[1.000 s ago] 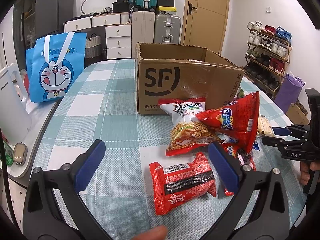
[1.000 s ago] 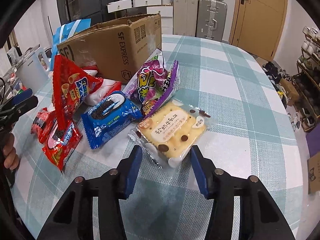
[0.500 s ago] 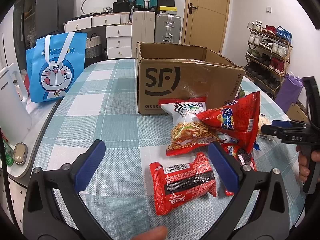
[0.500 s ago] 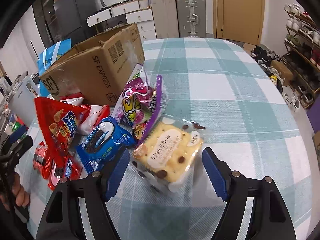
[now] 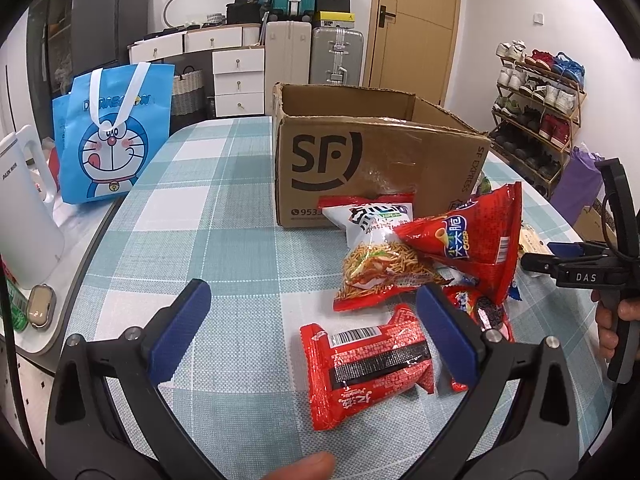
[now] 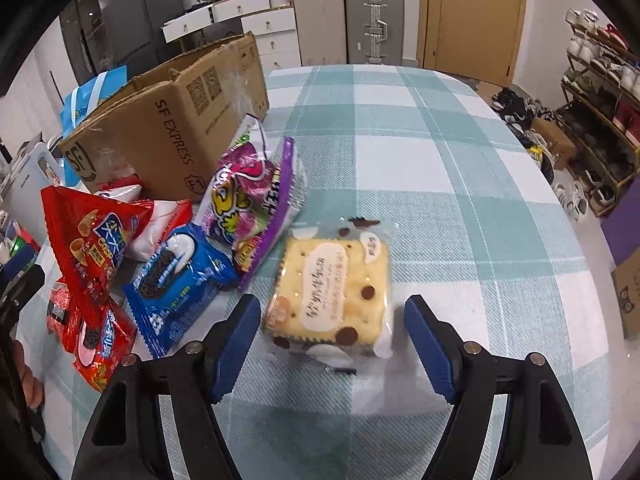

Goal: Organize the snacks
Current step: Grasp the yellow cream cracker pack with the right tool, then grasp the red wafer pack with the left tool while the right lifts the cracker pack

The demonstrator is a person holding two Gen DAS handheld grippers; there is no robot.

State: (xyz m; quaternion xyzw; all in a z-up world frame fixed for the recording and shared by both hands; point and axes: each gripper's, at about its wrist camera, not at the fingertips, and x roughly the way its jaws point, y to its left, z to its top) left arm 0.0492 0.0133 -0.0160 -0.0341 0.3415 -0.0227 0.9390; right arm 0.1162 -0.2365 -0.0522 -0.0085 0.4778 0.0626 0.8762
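An open cardboard SF box (image 5: 372, 168) stands on the checked table, also in the right wrist view (image 6: 168, 128). Snack packs lie in front of it. My left gripper (image 5: 312, 332) is open, just above a red pack with a barcode (image 5: 368, 364); a noodle snack bag (image 5: 380, 268) and a red cone-snack bag (image 5: 476, 240) lie beyond. My right gripper (image 6: 332, 340) is open, its jaws on either side of a yellow biscuit pack (image 6: 332, 292), not touching it. A blue Oreo pack (image 6: 180, 276) and a purple bag (image 6: 252, 192) lie to its left.
A blue Doraemon bag (image 5: 108, 140) and a white kettle (image 5: 24, 208) stand left of the table. Drawers, suitcases (image 5: 312, 56) and a door are behind. A shoe rack (image 5: 536, 100) stands at the right. The table edge curves near the right gripper (image 6: 580, 320).
My right gripper opened wider and rose and swung over the biscuit pack, which now lies squarely between the jaws. The left gripper has not moved.
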